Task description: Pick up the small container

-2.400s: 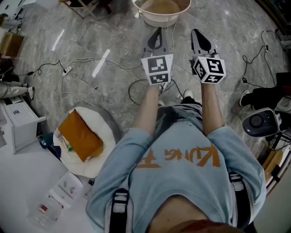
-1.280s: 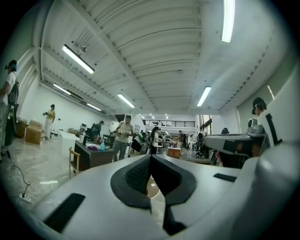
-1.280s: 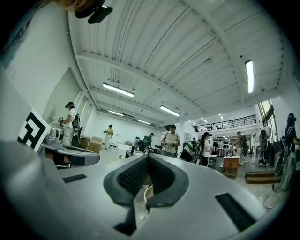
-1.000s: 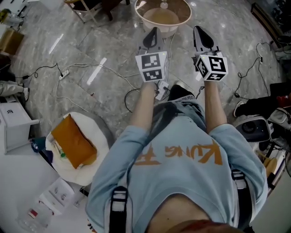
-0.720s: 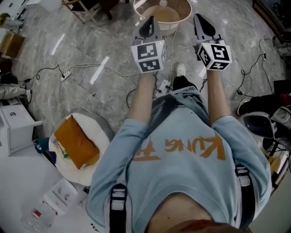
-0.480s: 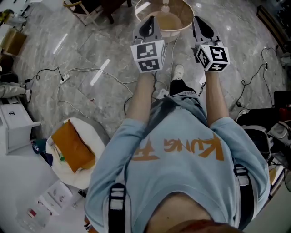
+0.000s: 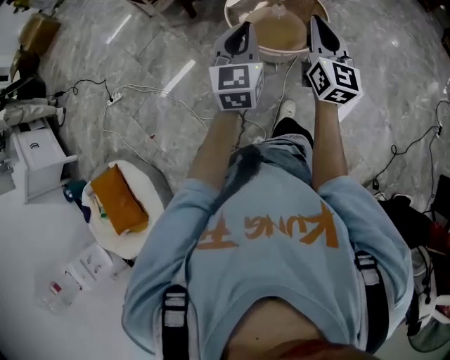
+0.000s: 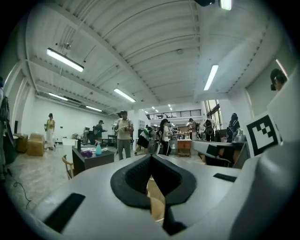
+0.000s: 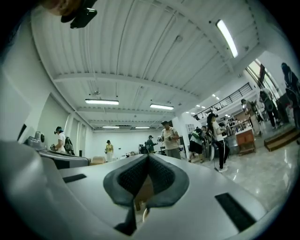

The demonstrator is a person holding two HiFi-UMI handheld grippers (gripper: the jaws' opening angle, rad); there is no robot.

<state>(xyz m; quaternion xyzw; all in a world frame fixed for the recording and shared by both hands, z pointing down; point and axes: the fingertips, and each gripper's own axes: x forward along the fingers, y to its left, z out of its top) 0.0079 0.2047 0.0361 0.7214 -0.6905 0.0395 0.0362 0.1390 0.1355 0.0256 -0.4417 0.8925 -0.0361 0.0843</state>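
small container, taken here to be the round cream tub point(image 7: 280, 52) with a smooth rim and a tan inside, sits on the floor at the top centre of the head view; whether it is the one meant i cannot tell. left gripper point(image 7: 243, 28) and right gripper point(image 7: 316, 21) reach out level on either side of its near edge, above it rather than touching. each gripper view shows dark, dimpled rubber pads drawn together at the tips, so the left tongs point(image 8: 151, 158) and the right tongs point(image 9: 148, 157) are both fully closed with nothing between them.

the floor point(image 7: 162, 42) is glossy grey marble. thin white cables point(image 7: 151, 95) loop across it from a power strip point(image 7: 114, 97) at upper left. at left a round white cushion point(image 7: 151, 186) carries a flat orange-brown pouch point(image 7: 119, 200), beside a boxy white drawer unit point(image 7: 39, 160). a white shoe point(image 7: 286, 110) shows just below the tub.
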